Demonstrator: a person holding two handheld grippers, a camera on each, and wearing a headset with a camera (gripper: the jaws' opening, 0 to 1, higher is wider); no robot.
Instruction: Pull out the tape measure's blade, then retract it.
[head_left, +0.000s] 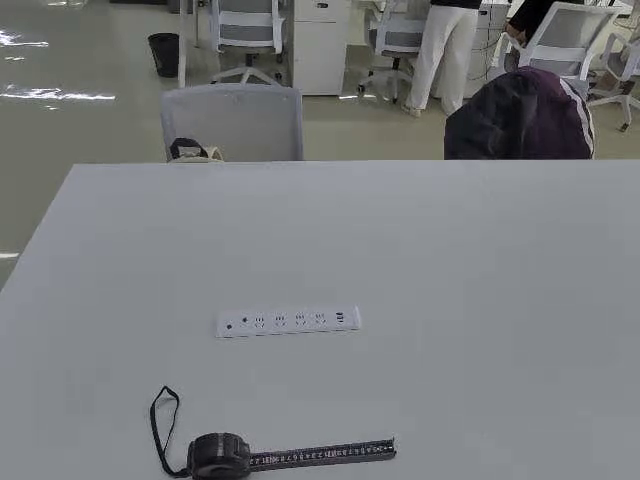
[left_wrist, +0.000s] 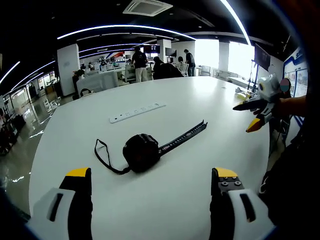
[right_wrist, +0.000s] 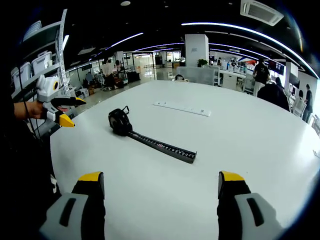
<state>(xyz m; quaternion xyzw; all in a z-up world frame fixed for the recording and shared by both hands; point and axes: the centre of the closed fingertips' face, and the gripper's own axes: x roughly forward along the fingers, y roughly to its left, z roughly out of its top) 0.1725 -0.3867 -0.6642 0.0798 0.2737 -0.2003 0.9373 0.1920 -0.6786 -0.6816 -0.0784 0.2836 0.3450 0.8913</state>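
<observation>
Both hands are free right now. The left hand-held gripper (left_wrist: 151, 175) has its jaws spread wide with nothing between them, and the right hand-held gripper (right_wrist: 161, 176) is also wide open and empty, hovering off the surface (head_left: 450, 300).

The tape (left_wrist: 141, 151) sits just ahead of the left jaws, pretty much dead centre. Its strap (left_wrist: 102, 155) loops off to that gripper's left, and the blade (left_wrist: 182, 136) runs away ahead and to the right. From the right hand-held gripper, the case (right_wrist: 120, 121) is ahead and to the left, with the blade's free end nearly straight in front. A strip (head_left: 288, 321) lies well beyond both.

The blade lies part-way out, so I'd say the job is to get a proper hold and work it from there. It's too small for me to tell if the blade is locked.

How I'd do it:
- Bring the left jaws straight down over the case and clamp its flat sides, keeping the strap out of the bite.
- Pinch the blade's free end with the right jaws, flat on, not on the edge.
- Pull along the blade's own line, low to the surface, so it doesn't buckle or drag the case round.
- Walk it back in by the end rather than letting it snap home.
</observation>
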